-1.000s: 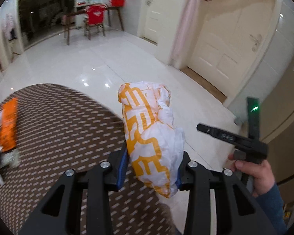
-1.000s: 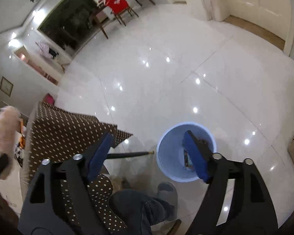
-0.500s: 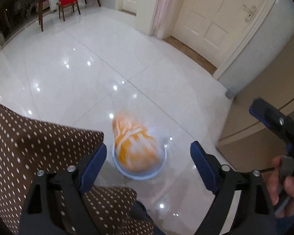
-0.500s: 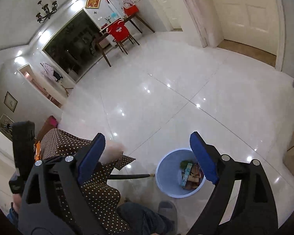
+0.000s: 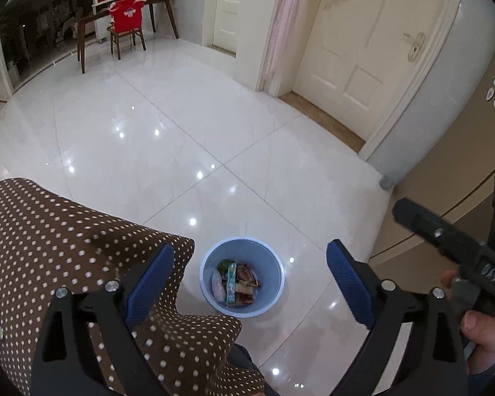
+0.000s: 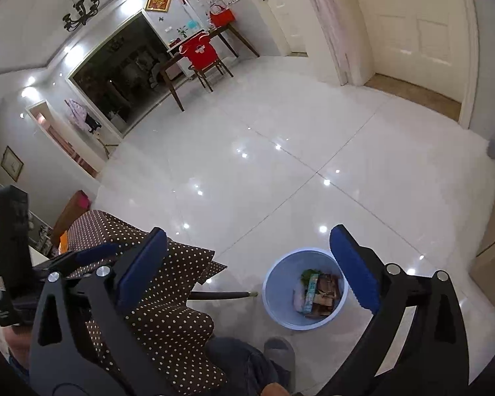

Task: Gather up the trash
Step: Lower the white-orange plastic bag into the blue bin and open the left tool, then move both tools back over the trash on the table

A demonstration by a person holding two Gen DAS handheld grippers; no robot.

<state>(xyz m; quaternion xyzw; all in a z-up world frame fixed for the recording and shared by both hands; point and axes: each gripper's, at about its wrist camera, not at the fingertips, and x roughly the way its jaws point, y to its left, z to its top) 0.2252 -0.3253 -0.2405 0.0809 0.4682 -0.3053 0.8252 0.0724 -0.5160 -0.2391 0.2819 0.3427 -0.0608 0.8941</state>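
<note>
A light blue bin (image 5: 278, 280) stands on the white floor beside the table and holds several wrappers (image 5: 235, 283). My left gripper (image 5: 247, 250) hangs above the bin. Its jaws are opening and nothing is between them. My right gripper (image 6: 247, 232) is higher up, over the table corner and the bin (image 6: 274, 300). Its jaws are opening too, with nothing between the blue pads (image 6: 354, 270). The wrappers (image 6: 316, 293) lie loose at the bottom. An orange wrapper (image 6: 63, 242) lies on the table further back.
The table wears a brown cloth with white dots (image 5: 66, 237), whose corner hangs beside the bin. A dark rod (image 6: 221, 295) sticks out from under it. The person's leg and grey slipper (image 6: 279, 349) are by the bin. A red-covered chair (image 5: 127, 23) stands far off.
My left gripper opened and let go of the white and orange wrapper, which dropped into the bin. My right gripper rose and opened wider.
</note>
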